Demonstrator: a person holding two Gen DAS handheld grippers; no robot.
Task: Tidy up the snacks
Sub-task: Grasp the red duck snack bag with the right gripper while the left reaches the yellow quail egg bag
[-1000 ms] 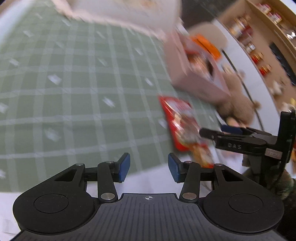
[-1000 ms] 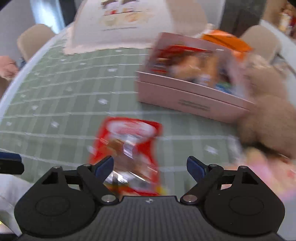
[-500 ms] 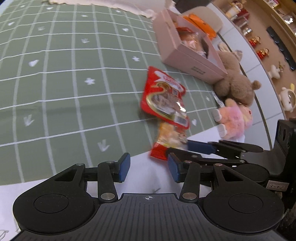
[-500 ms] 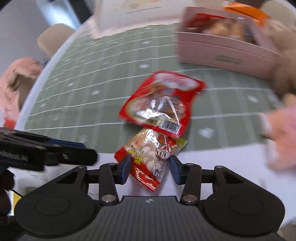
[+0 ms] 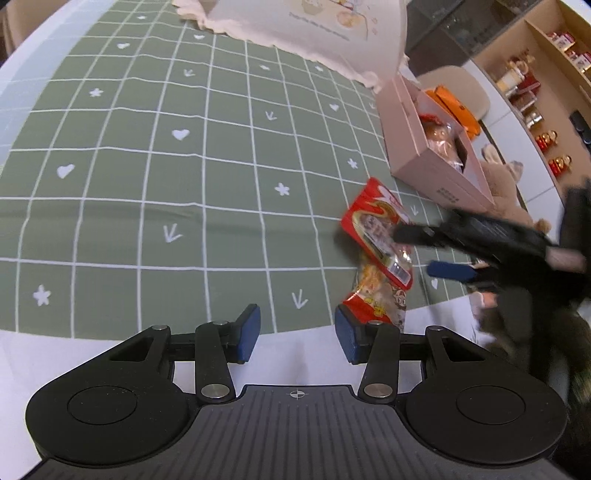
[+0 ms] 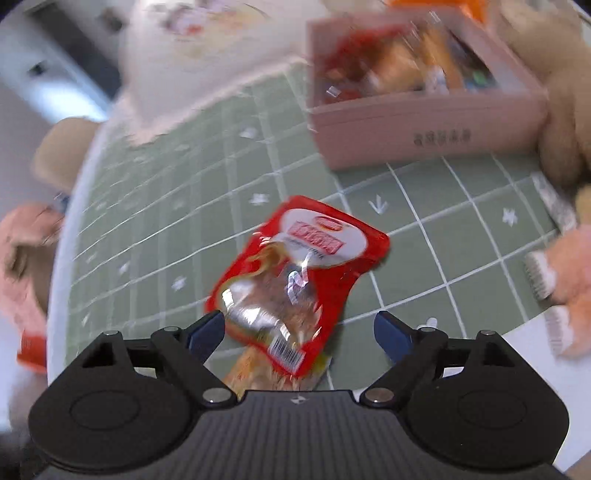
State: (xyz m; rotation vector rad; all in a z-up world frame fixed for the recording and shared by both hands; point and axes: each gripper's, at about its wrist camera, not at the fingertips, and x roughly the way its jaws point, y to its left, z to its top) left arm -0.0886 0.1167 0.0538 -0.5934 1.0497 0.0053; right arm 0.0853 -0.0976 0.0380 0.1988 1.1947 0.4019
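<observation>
A large red snack packet (image 6: pixel 299 280) lies on the green checked cloth, partly over a smaller red-and-yellow snack bag (image 5: pixel 373 295). It also shows in the left wrist view (image 5: pixel 376 225). My right gripper (image 6: pixel 298 330) is open, its jaws standing wide on either side of the large packet's near end; in the left wrist view its fingers (image 5: pixel 448 271) hang over the packets. My left gripper (image 5: pixel 297 332) is open and empty, low near the cloth's front edge, left of the small bag. A pink box (image 6: pixel 424 122) holding several snacks stands behind.
The box's raised lid (image 5: pixel 314 26) leans at the back. A brown teddy bear (image 6: pixel 565 122) sits right of the box and a pink plush toy (image 6: pixel 569 284) lies nearer. Shelves with jars (image 5: pixel 532 99) stand beyond the table. Beige chairs (image 5: pixel 461 85) stand around.
My right gripper has opened wide and moved forward from the small bag to over the large red packet. My left gripper has drawn back and left; the packets look unmoved.
</observation>
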